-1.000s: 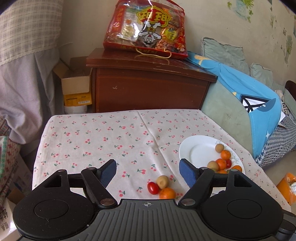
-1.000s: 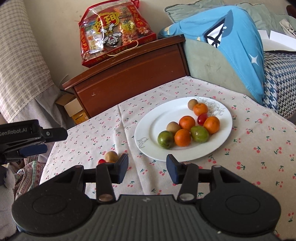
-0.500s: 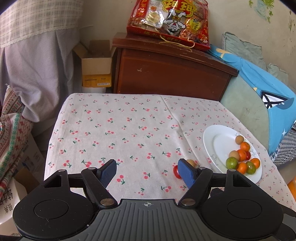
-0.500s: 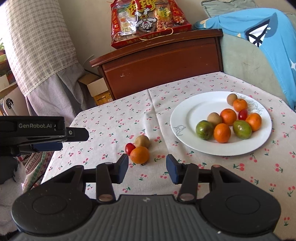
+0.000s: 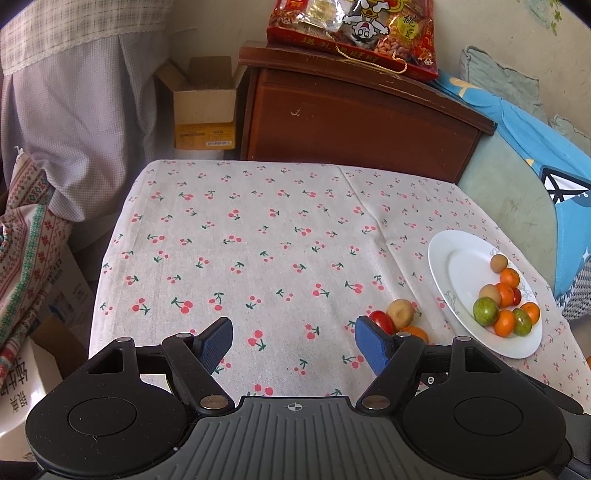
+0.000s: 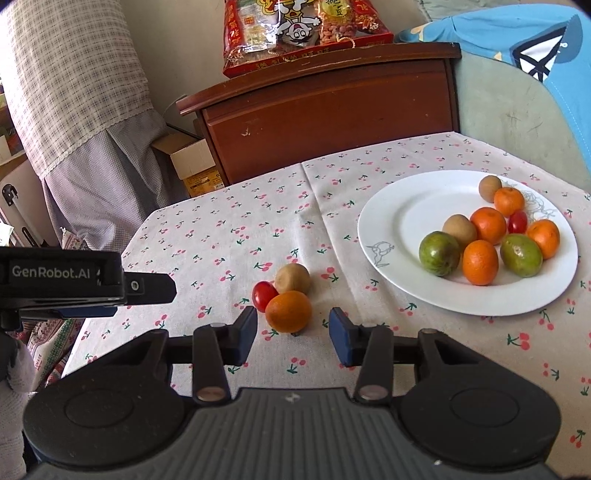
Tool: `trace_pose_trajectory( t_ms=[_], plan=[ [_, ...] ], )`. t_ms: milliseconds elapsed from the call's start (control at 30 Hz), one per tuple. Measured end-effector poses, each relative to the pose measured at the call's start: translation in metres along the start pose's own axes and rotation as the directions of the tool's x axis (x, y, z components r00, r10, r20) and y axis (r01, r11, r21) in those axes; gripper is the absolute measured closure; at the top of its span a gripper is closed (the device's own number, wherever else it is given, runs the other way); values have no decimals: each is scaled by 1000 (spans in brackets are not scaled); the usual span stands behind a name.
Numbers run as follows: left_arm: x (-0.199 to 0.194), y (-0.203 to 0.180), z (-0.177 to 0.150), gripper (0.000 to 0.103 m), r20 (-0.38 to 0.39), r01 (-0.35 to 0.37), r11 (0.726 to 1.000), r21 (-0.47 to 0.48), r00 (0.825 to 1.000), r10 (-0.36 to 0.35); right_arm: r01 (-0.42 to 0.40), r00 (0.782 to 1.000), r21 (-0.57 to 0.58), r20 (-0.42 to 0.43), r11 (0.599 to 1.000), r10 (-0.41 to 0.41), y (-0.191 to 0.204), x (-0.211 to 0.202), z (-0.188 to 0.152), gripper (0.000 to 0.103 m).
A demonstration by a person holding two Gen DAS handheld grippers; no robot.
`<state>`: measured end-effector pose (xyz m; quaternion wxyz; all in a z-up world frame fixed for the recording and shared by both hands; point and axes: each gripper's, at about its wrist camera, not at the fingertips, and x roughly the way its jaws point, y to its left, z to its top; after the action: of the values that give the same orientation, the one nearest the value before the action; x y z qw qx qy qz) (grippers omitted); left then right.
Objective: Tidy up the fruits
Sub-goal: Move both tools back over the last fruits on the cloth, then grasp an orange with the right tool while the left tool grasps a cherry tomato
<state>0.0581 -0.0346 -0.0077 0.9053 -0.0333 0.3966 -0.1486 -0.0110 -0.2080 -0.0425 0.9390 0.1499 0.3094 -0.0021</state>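
Three loose fruits lie on the cherry-print tablecloth: an orange mandarin, a red cherry tomato and a brown kiwi. A white plate to their right holds several mandarins, green fruits, kiwis and a tomato. My right gripper is open, with the mandarin just beyond its fingertips. My left gripper is open and empty over the cloth; the tomato, kiwi and plate lie to its right. The left gripper's body shows at the left of the right wrist view.
A brown wooden cabinet with a red snack bag stands behind the table. An open cardboard box is beside it. A sofa with a blue cloth lies to the right. Draped fabric hangs at the left.
My right gripper has swung left and closer, so the mandarin now sits just ahead of its fingers. My left gripper has drawn back and left, away from the loose fruits.
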Motion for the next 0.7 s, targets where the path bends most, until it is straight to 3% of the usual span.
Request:
trace_pose_trajectory(
  t_ms=[233,400,700],
  plan=[
    [8,1,-4,31,-14,-13,1000,7,1000,13,-1,1000,4,-2,1000,1,-1,8,0,74],
    [13,-6,-11,33,-23,-17,998,64,1000,18,-3,1000,13,2,1000,3,-5,4,-1,74],
    [10,-18,-31,36,-9,36,986,165,999,-34,8,1000,83,20,997,-10,-37,-19,1,74]
  ],
)
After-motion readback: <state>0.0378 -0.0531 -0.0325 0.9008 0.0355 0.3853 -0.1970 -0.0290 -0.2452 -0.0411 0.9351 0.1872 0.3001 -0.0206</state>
